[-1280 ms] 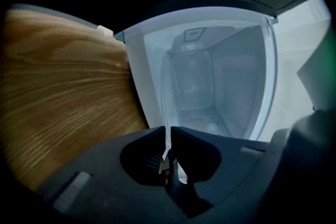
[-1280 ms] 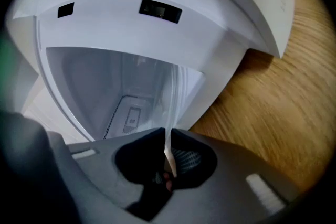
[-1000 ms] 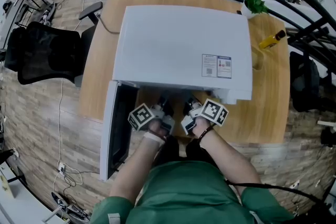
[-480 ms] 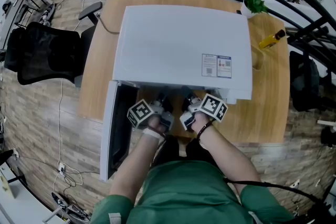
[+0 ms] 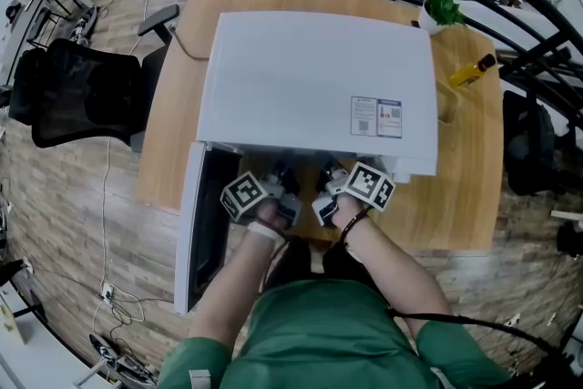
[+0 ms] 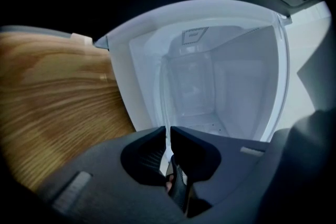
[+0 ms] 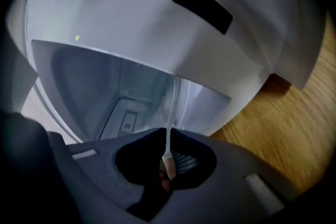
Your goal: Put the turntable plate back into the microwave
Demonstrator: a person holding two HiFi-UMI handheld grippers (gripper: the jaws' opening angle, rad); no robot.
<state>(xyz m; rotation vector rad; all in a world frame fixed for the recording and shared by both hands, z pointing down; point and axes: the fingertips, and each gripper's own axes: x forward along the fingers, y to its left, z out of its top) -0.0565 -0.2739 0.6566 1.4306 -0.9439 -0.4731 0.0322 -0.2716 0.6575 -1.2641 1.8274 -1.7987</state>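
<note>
Turntable plate hangs just before the open microwave cavity, straight ahead; we have left gripper and right gripper fingers closed on its near rim, side by side.

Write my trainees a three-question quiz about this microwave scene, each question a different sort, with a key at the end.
1. True or false: the door of the microwave is shut.
2. Multiple choice: what do the left tool and the right tool both clamp?
A) a mug
B) the rim of the turntable plate
C) nothing
3. Fill the gap: the microwave stands on a ____ table.
Key: 1 false; 2 B; 3 wooden.
</note>
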